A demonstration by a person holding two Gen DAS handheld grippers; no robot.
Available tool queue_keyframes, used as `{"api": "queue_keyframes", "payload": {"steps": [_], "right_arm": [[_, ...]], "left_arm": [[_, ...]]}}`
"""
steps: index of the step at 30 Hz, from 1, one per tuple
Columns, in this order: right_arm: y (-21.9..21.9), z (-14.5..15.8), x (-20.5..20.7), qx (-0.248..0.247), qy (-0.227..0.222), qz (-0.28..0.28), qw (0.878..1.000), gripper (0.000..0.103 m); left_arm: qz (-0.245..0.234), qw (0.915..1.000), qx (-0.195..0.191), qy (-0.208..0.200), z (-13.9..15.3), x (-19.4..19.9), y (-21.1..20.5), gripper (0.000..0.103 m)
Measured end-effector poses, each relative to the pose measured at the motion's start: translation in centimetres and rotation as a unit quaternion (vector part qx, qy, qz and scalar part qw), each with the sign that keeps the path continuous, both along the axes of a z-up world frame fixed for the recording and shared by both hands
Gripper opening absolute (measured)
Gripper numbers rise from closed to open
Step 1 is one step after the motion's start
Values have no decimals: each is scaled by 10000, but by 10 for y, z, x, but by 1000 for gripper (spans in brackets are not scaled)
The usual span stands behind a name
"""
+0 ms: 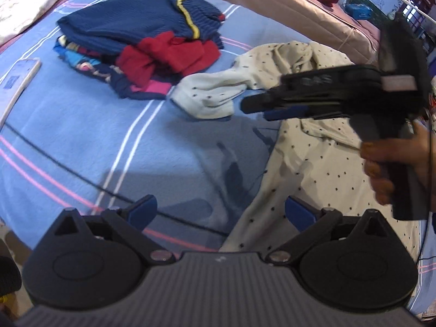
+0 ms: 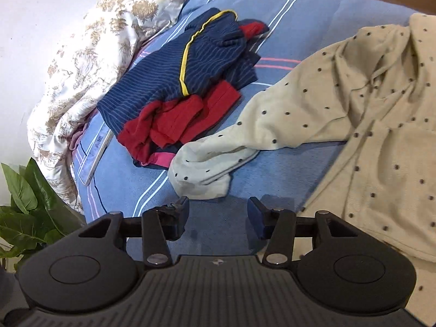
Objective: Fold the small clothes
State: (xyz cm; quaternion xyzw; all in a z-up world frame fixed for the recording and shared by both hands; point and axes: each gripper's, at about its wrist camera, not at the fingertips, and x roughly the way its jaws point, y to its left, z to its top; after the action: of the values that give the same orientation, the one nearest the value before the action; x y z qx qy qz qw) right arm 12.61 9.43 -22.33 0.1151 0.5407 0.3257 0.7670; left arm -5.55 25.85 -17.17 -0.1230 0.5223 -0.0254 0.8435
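A cream dotted garment (image 1: 313,163) (image 2: 368,125) lies spread and rumpled on the blue striped bedsheet (image 1: 81,125) (image 2: 286,41), one sleeve with its cuff (image 1: 207,100) (image 2: 204,174) stretched to the left. My left gripper (image 1: 220,211) is open and empty above the sheet by the garment's left edge. My right gripper (image 2: 218,209) is open and empty just short of the sleeve cuff; it also shows in the left wrist view (image 1: 256,106), held by a hand, pointing left at the cuff.
A pile of navy striped and red clothes (image 1: 152,43) (image 2: 185,90) lies beyond the cuff. A phone (image 1: 19,81) (image 2: 95,155) lies at the left. A floral quilt (image 2: 90,62), a pink pillow (image 1: 299,8) and a green plant (image 2: 27,212) border the bed.
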Motion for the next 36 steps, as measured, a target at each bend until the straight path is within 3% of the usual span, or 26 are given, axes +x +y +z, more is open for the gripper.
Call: {"api": "queue_keyframes", "payload": {"steps": [5,6,7,8,9,12,16,21,26,27,31,36], "right_arm": [[26,-12,6,-183,78,-3,9998,76],[31,-13,7,-257,43,44,9997,69],[34,-13,8,-336,-11,61,9994,58],[35,-12,9,-357,-36,45,9993,29],[35,-12,12,-294,-10,6,9996,10],[35,5,17,-14,-149,-131,9998,7],[39,66,14,809,-632,186,9945,6],[-28,136,3,1362,-1100,114,9845,6],[-144,134,-10,453,-1119,-627,9907,6],[-171,128,-13,75,-1142,-815,9901,6],[-252,109,-27,-566,-1070,-1370,9832,6],[-308,114,-56,-774,-954,-2061,9708,6]], "left_arm": [[209,9996,-78,158,-8,-9,25,103],[220,9996,-81,181,-10,-9,28,103],[216,9996,-86,187,-12,-9,31,103],[211,9996,-91,183,-12,-7,33,103],[221,9996,-91,164,-12,-5,35,103],[246,9996,-136,63,-9,2,38,103],[182,9997,-159,-71,-4,13,37,103],[-36,9995,-220,-205,2,28,25,103],[-330,9983,-345,-340,8,46,1,103],[-420,9977,-378,-362,9,50,-6,103],[-819,9947,-457,-431,12,69,-39,103],[-1191,9891,-645,-580,19,93,-80,103]]}}
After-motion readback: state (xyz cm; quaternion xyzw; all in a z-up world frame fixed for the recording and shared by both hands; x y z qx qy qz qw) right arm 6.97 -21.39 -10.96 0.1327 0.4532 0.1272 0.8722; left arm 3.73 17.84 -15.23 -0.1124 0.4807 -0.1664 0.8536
